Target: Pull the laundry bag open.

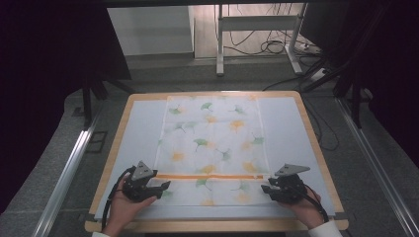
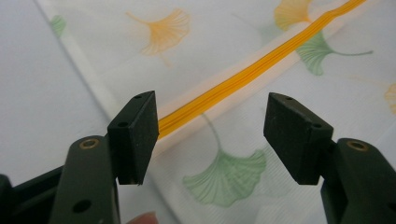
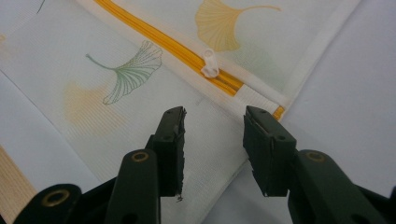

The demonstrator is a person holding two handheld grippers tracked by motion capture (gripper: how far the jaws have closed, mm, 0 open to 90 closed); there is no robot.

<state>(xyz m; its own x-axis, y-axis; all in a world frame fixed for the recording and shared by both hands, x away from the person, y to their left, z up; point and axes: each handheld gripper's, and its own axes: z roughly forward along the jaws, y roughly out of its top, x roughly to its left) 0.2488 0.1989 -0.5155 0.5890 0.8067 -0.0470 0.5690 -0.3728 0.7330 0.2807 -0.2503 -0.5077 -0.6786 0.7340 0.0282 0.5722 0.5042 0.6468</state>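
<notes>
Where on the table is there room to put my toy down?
Bare grey mat lies left of the leaf-print zip bag, up to the table's wooden rim, and another strip lies right of it. It is crowded near the front, where the left gripper and right gripper sit at the bag's corners.

- Bag (image 1: 212,148) lay flat on the mat (image 1: 141,133), roughly centred on the table (image 1: 316,148), long axis running away from the person.
- Zipper (image 1: 212,176) ran left-right across the bag's near part, with a strip of bag between it and the near edge.
- Zipper pull (image 3: 209,63) sat near the zipper's right end, close to the bag's right edge.
- Left gripper (image 1: 160,190) was at the bag's near-left corner, fingers (image 2: 135,135) over the zipper's left end.
- Right gripper (image 1: 265,190) was at the near-right corner, fingers (image 3: 173,144) over the bag's edge, just short of the pull.
- Table-leg frame (image 1: 257,34) and cables (image 1: 276,47) stood on the floor behind the table.
</notes>
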